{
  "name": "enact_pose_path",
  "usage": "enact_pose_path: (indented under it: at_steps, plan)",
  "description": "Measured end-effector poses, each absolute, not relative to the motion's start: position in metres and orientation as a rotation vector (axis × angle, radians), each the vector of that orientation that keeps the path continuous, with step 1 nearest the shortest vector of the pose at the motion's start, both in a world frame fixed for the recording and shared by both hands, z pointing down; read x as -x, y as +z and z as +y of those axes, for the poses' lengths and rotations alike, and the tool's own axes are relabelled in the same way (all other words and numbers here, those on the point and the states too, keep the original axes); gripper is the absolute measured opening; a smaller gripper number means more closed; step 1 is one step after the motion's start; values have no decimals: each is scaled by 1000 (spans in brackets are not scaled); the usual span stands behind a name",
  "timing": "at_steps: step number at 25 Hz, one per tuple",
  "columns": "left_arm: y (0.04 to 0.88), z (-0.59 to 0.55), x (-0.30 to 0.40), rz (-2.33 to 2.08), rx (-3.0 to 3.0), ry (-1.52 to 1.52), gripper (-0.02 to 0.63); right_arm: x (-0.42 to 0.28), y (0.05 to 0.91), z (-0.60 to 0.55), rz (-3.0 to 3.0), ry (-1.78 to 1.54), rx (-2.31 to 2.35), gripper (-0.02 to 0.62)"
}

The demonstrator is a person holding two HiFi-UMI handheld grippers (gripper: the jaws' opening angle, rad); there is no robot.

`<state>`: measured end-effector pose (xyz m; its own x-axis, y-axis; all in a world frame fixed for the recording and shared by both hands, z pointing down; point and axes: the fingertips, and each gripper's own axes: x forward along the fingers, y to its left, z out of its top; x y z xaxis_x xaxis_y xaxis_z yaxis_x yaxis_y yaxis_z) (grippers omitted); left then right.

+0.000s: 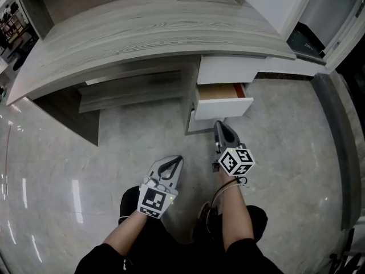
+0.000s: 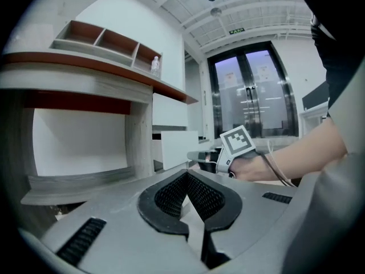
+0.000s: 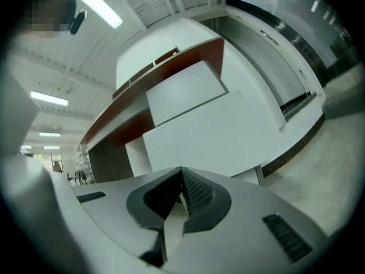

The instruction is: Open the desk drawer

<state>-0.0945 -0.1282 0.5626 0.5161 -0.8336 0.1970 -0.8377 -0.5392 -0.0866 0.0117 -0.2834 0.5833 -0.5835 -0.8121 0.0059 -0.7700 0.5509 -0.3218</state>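
Note:
A white drawer under the grey wood desk stands pulled out, and its brown inside shows. The same drawer front fills the middle of the right gripper view and sits small in the left gripper view. My right gripper is shut and empty, just in front of the drawer front and apart from it. My left gripper is shut and empty too, lower left of the right one, over the floor. In the left gripper view the right gripper's marker cube shows beside a hand.
A second white drawer front sits closed above the open one. A low shelf runs under the desk at left. Glossy grey floor spreads around my legs. A raised ledge runs along the right, and glass doors stand beyond.

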Motion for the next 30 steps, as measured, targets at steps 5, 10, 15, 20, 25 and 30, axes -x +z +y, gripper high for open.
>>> enact_pose_path:
  at_steps: [5, 10, 15, 20, 25, 30]
  plan:
    - [532, -156, 99, -1533, -2835, 493, 5, 10, 587, -261, 2976, -150, 1516, 6]
    - [506, -199, 78, -1427, -3018, 962, 5, 12, 603, -254, 3083, -39, 1625, 6]
    - [492, -240, 50, -1206, -3058, 1487, 5, 10, 621, -257, 3097, -88, 1687, 6]
    - [489, -279, 36, -1130, -2957, 1831, 6, 13, 627, -263, 3099, -148, 1622, 6]
    - [504, -299, 25, -898, -2788, 2035, 127, 11, 639, -267, 3130, -194, 1568, 6]
    - [519, -312, 18, -796, -2696, 2104, 130, 7, 636, -270, 3136, -177, 1528, 6]
